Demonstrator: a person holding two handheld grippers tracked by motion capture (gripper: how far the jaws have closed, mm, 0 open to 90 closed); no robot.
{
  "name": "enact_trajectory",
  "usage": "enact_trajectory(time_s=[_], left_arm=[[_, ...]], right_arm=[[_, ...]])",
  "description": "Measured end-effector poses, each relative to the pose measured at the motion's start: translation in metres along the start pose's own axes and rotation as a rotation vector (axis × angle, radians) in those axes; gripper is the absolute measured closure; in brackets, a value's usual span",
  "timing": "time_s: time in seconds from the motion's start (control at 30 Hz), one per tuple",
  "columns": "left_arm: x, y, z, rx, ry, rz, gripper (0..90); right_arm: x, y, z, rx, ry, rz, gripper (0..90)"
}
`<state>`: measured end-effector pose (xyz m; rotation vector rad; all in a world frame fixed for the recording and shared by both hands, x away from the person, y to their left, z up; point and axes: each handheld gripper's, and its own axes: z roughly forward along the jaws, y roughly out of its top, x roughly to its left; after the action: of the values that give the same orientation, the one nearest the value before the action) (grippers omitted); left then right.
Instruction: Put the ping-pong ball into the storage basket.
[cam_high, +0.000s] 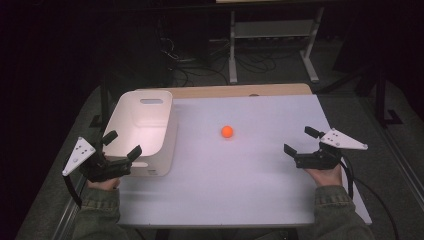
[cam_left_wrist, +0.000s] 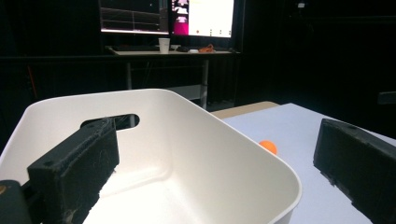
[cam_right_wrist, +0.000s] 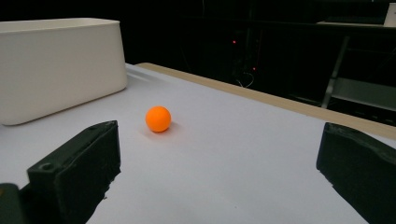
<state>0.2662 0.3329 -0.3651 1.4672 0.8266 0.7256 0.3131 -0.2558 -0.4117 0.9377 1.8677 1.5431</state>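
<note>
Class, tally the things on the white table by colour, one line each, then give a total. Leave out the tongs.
Orange: 1, the ball
White: 1, the bin
Total: 2

The bin (cam_high: 145, 130) looks like smooth white plastic with a soft sheen. The ball (cam_high: 227, 131) is matt orange plastic. The table (cam_high: 240, 190) has a smooth, matt pale top edged in light wood.

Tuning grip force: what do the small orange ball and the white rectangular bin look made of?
Small orange ball: likely smooth matte plastic; even colour, soft shading, no glare. White rectangular bin: looks like moulded plastic, satin finish; thin rounded rim, cut-out handle slot.
</note>
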Motion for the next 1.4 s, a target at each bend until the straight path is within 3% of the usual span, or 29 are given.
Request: enact_trajectory(time_s=[0.17, 0.83, 1.13, 1.4], left_arm=[[0.000, 0.000, -0.001, 0.006, 0.015, 0.008, 0.0], [-0.007, 0.008, 0.000, 0.033, 0.001, 0.030, 0.1], [-0.006, 0.019, -0.001, 0.033, -0.005, 0.048, 0.1], [-0.004, 0.032, 0.006, 0.075, -0.038, 0.057, 0.0]], right_arm=[[0.000, -0.001, -0.002, 0.000, -0.003, -0.002, 0.0], [-0.002, -0.004, -0.001, 0.018, 0.000, 0.010, 0.0], [-0.001, -0.005, 0.000, 0.025, -0.004, 0.008, 0.0], [0.000, -0.005, 0.001, 0.032, -0.003, 0.003, 0.0]])
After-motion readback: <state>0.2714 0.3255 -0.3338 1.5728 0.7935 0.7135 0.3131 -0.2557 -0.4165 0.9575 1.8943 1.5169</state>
